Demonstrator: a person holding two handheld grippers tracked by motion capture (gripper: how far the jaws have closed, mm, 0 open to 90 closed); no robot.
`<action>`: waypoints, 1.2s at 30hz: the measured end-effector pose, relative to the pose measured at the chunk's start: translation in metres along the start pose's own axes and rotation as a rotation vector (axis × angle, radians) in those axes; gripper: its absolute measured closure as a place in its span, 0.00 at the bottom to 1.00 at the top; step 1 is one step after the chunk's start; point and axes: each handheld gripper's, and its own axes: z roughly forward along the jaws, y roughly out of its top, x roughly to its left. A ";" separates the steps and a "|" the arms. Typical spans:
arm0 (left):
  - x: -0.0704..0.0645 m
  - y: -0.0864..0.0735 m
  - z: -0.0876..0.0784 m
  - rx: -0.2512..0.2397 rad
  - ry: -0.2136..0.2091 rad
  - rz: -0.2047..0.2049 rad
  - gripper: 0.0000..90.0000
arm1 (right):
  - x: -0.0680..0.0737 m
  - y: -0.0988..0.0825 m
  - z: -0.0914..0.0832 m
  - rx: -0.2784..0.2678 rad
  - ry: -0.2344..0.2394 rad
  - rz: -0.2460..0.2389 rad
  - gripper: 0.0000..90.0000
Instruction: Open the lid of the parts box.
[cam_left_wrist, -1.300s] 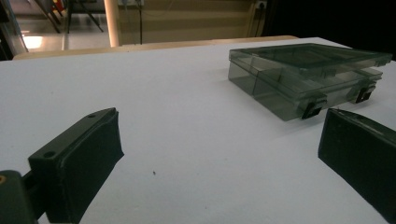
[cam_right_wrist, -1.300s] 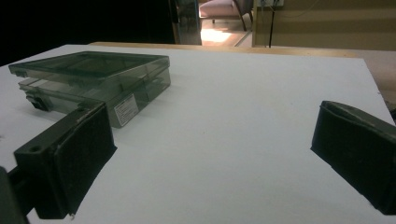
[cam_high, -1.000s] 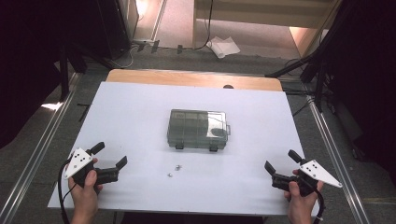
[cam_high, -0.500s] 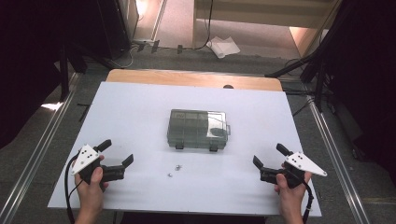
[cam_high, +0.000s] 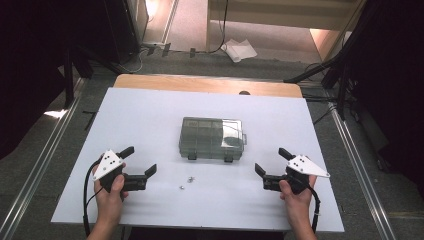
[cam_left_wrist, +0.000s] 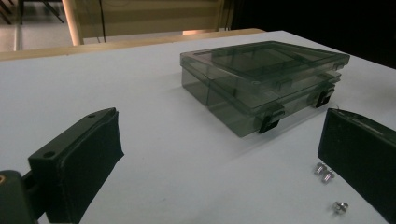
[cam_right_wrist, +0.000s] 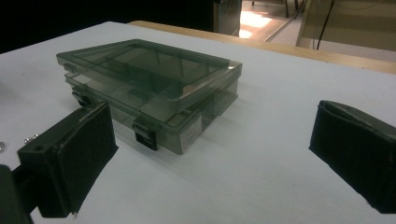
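Smoky plastic compartment box (cam_high: 213, 138) shut on white tabletop (cam_high: 150, 115), both tools (cam_high: 139, 161) (cam_high: 270, 160) spread wide, dark room

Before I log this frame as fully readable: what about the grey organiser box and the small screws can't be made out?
- Box contents: tinted lid and glare blur the compartments in the high view.
- Latches: locked or merely closed is unclear in the left gripper view.
- Screws: too small to count in the high view.
- One screw: partly behind the right gripper fingers.

White table (cam_high: 150, 115), closed smoky plastic box (cam_high: 212, 138), small screws (cam_high: 190, 178)
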 end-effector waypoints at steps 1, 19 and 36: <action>-0.001 0.001 0.001 0.003 0.000 0.004 0.00 | 0.002 0.002 0.003 0.002 0.006 -0.008 0.01; -0.030 0.017 0.042 0.035 -0.078 0.040 0.00 | 0.014 0.017 0.027 0.016 0.082 0.008 0.16; -0.034 0.021 0.065 0.076 -0.133 -0.012 0.00 | 0.024 0.011 0.048 0.125 0.085 0.034 0.77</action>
